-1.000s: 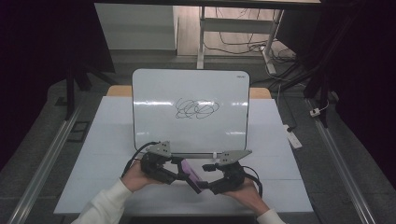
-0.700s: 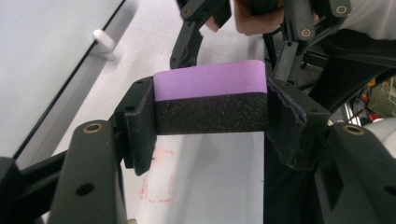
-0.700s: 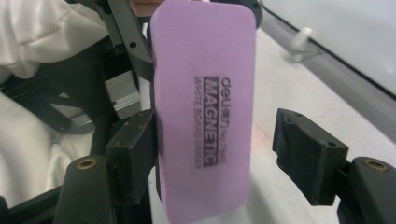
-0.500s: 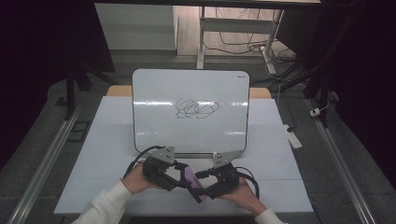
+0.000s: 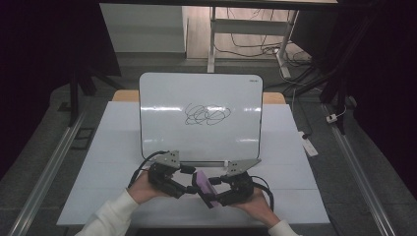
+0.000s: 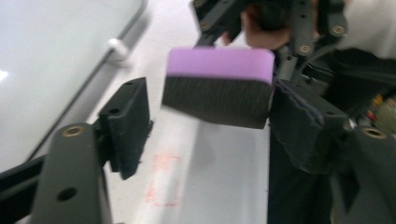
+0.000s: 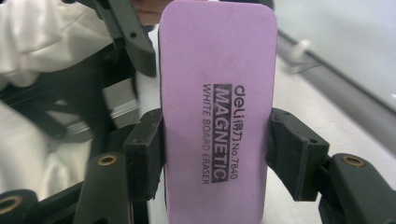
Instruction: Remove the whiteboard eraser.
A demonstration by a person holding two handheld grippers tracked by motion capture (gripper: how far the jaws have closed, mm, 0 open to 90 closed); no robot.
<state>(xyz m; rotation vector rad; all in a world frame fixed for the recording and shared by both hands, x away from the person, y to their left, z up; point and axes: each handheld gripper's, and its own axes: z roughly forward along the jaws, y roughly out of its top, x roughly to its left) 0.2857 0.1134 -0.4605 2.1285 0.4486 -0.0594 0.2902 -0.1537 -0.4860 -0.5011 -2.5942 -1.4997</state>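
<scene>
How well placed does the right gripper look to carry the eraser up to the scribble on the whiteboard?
Probably well: the right gripper clasps the eraser, the left gripper has just opened off it, and nothing lies before the scribble.

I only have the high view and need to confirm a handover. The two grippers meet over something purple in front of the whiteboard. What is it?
Observer: A purple whiteboard eraser. In the right gripper view its face reads MAGNETIC WHITE BOARD ERASER.
Operator: Does the right gripper have it?
Observer: Yes. The right gripper has just been closing, and its jaws press on both long edges of the eraser.
Operator: And the left one?
Observer: The left gripper has just been opening. The eraser is between its jaws, but one pad stands clear of it with a gap.
</scene>
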